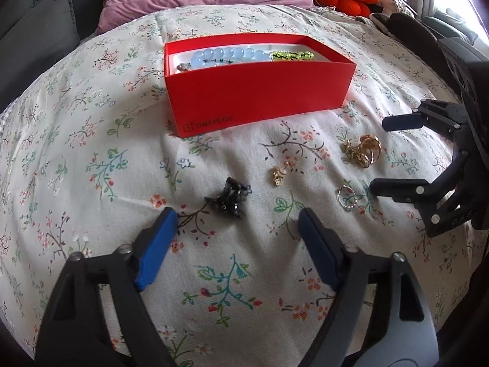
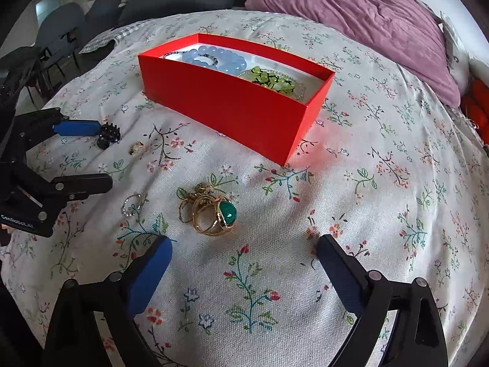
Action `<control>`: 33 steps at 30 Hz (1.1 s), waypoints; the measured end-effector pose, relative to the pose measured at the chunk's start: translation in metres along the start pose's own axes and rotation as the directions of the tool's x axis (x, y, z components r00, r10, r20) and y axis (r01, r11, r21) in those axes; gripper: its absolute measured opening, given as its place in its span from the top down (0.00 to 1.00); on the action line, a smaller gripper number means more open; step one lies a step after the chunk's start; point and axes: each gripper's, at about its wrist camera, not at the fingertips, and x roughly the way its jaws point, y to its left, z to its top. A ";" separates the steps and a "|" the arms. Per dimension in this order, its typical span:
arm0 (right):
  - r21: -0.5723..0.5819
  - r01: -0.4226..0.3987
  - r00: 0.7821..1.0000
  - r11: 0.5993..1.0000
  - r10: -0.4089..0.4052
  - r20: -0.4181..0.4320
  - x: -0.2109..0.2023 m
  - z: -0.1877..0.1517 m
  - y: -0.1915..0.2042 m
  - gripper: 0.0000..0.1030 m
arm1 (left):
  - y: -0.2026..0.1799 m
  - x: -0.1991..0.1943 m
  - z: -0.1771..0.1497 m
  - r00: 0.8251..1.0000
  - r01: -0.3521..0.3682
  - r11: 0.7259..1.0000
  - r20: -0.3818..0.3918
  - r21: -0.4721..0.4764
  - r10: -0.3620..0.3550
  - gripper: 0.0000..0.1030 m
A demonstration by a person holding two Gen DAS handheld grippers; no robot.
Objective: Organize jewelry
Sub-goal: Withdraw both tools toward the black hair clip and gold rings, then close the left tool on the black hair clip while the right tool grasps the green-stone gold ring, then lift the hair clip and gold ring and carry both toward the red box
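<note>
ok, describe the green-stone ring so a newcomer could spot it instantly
Start at the red box on the floral bedspread. In front of its long side lies a tangle of gold rings, and the green-stone ring is the chunky one there. Only it carries a big oval teal stone; the neighbours are plain gold bands.

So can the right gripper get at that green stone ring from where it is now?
Probably yes: the right gripper is open, the green stone ring lies just ahead on bare bedspread, nothing between.
</note>
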 end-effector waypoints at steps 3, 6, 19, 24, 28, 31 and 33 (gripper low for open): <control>-0.028 -0.005 1.000 1.000 0.005 -0.006 0.000 0.005 0.006 0.22 | 0.003 0.000 0.003 1.000 0.007 1.000 0.005 -0.018 -0.007 0.36; -0.040 -0.019 1.000 0.999 0.019 -0.006 -0.001 0.008 0.010 0.33 | 0.008 0.001 0.006 1.000 0.014 0.999 0.008 -0.040 -0.013 0.43; -0.036 -0.053 0.999 0.998 0.053 -0.007 -0.002 0.013 0.014 0.49 | 0.010 -0.002 0.009 1.000 0.014 0.999 0.012 -0.051 -0.014 0.65; -0.029 -0.083 0.996 0.996 0.083 -0.014 -0.002 0.016 0.015 0.62 | 0.008 -0.002 0.010 1.000 0.015 0.999 0.006 -0.048 -0.014 0.72; -0.026 -0.112 0.994 0.993 0.112 -0.022 -0.002 0.016 0.016 0.70 | 0.008 -0.002 0.010 1.000 0.016 0.999 0.002 -0.051 -0.016 0.72; -0.028 -0.121 0.992 0.992 0.121 -0.023 -0.003 0.017 0.016 0.70 | 0.008 -0.003 0.011 1.000 0.013 0.999 -0.003 -0.049 -0.014 0.72; -0.025 -0.128 0.992 0.992 0.127 -0.022 -0.004 0.017 0.016 0.70 | 0.007 -0.004 0.012 1.000 0.012 0.999 -0.006 -0.049 -0.012 0.72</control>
